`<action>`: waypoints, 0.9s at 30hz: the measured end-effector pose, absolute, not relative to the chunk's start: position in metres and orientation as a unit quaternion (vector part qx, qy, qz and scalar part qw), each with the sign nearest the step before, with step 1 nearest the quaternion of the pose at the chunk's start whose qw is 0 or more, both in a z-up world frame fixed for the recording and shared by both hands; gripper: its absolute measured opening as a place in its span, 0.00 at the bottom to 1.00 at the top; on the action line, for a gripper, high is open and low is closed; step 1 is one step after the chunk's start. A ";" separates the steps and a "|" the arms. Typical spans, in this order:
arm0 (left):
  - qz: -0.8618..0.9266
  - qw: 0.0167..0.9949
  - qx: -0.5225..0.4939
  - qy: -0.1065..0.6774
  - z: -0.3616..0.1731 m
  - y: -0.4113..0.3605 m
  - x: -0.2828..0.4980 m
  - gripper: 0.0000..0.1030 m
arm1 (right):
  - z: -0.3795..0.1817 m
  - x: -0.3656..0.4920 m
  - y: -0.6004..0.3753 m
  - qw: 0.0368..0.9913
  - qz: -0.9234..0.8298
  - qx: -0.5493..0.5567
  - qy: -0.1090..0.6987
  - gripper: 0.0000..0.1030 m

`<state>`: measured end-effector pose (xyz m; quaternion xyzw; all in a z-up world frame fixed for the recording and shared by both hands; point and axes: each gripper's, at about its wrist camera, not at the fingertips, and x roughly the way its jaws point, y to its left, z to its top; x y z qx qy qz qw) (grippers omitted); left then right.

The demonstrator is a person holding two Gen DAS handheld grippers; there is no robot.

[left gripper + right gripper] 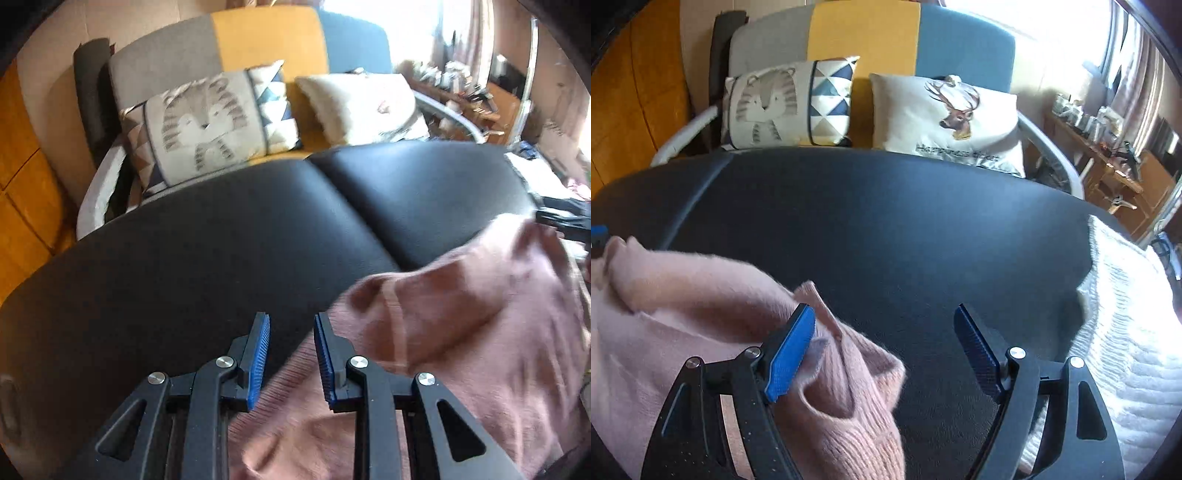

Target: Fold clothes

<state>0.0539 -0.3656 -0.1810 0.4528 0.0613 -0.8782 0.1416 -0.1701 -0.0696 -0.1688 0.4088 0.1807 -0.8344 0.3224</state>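
**Pink sweater loose on bench, both grippers empty**

Pink sweater [701, 332] lies crumpled on the black padded bench [886, 229]. Left gripper [291, 332]: fingers narrow, small gap, nothing pinched; sweater edge lies under them. Right gripper [884, 325]: fingers wide, nothing gripped; left finger sits against the sweater. White knit garment [1126, 332] lies at the bench's right.

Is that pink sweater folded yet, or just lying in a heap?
Still a heap: the pink sweater lies bunched in loose ridges on the black table, with no flat, squared layers.
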 end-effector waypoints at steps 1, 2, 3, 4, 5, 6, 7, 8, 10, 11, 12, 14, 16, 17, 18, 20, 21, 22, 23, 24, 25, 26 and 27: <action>-0.883 0.131 0.447 0.060 -0.177 -0.360 0.055 0.24 | -0.167 -0.173 -0.072 0.334 -0.831 0.411 0.170 0.78; -0.887 0.115 0.443 0.057 -0.174 -0.352 0.056 0.24 | -0.166 -0.176 -0.073 0.348 -0.827 0.415 0.152 0.78; -0.889 0.102 0.443 0.051 -0.173 -0.345 0.055 0.24 | -0.166 -0.178 -0.073 0.365 -0.818 0.425 0.129 0.78; -0.890 0.089 0.444 0.044 -0.172 -0.338 0.054 0.24 | -0.168 -0.184 -0.075 0.382 -0.804 0.443 0.108 0.78; -0.888 0.084 0.451 0.042 -0.176 -0.336 0.052 0.24 | -0.170 -0.189 -0.078 0.397 -0.790 0.459 0.092 0.78; -0.884 0.081 0.458 0.040 -0.180 -0.334 0.049 0.24 | -0.176 -0.191 -0.084 0.401 -0.779 0.471 0.097 0.78; -0.881 0.077 0.465 0.039 -0.184 -0.332 0.047 0.24 | -0.181 -0.193 -0.089 0.406 -0.769 0.483 0.103 0.78; -0.878 0.073 0.472 0.037 -0.188 -0.331 0.044 0.24 | -0.188 -0.193 -0.096 0.412 -0.757 0.495 0.113 0.76; -0.869 0.082 0.487 0.033 -0.197 -0.333 0.041 0.24 | -0.202 -0.194 -0.108 0.423 -0.733 0.516 0.129 0.56; -0.864 0.096 0.494 0.031 -0.202 -0.338 0.041 0.24 | -0.205 -0.197 -0.108 0.426 -0.727 0.524 0.124 0.39; -0.858 0.113 0.500 0.036 -0.206 -0.346 0.041 0.24 | -0.208 -0.198 -0.106 0.428 -0.725 0.528 0.112 0.34; -0.848 0.141 0.508 0.048 -0.212 -0.363 0.042 0.26 | -0.212 -0.200 -0.103 0.431 -0.720 0.536 0.090 0.25; -0.845 0.165 0.506 0.063 -0.213 -0.377 0.044 0.29 | -0.206 -0.199 -0.098 0.426 -0.733 0.524 0.085 0.21; -0.843 0.176 0.504 0.071 -0.214 -0.384 0.044 0.29 | -0.201 -0.198 -0.094 0.421 -0.742 0.516 0.081 0.20; -0.840 0.186 0.505 0.070 -0.215 -0.388 0.045 0.29 | -0.195 -0.198 -0.087 0.412 -0.754 0.506 0.073 0.20; -0.833 0.207 0.510 0.065 -0.217 -0.394 0.046 0.29 | -0.182 -0.200 -0.076 0.383 -0.787 0.478 0.077 0.20; -0.827 0.219 0.514 0.062 -0.219 -0.397 0.048 0.29 | -0.178 -0.199 -0.076 0.378 -0.795 0.467 0.089 0.20; -0.828 0.220 0.512 0.072 -0.218 -0.399 0.051 0.29 | -0.174 -0.199 -0.076 0.373 -0.802 0.455 0.100 0.20; -0.829 0.219 0.508 0.082 -0.217 -0.402 0.054 0.29 | -0.171 -0.199 -0.076 0.371 -0.807 0.447 0.108 0.20; -0.833 0.215 0.502 0.088 -0.213 -0.401 0.057 0.29 | -0.171 -0.200 -0.076 0.384 -0.799 0.452 0.099 0.20; -0.837 0.211 0.496 0.093 -0.209 -0.399 0.060 0.29 | -0.172 -0.202 -0.077 0.396 -0.790 0.459 0.091 0.21; -0.842 0.207 0.489 0.099 -0.205 -0.398 0.063 0.29 | -0.176 -0.206 -0.080 0.403 -0.779 0.472 0.085 0.27; -0.847 0.200 0.483 0.099 -0.199 -0.396 0.065 0.29 | -0.180 -0.210 -0.082 0.410 -0.769 0.485 0.079 0.33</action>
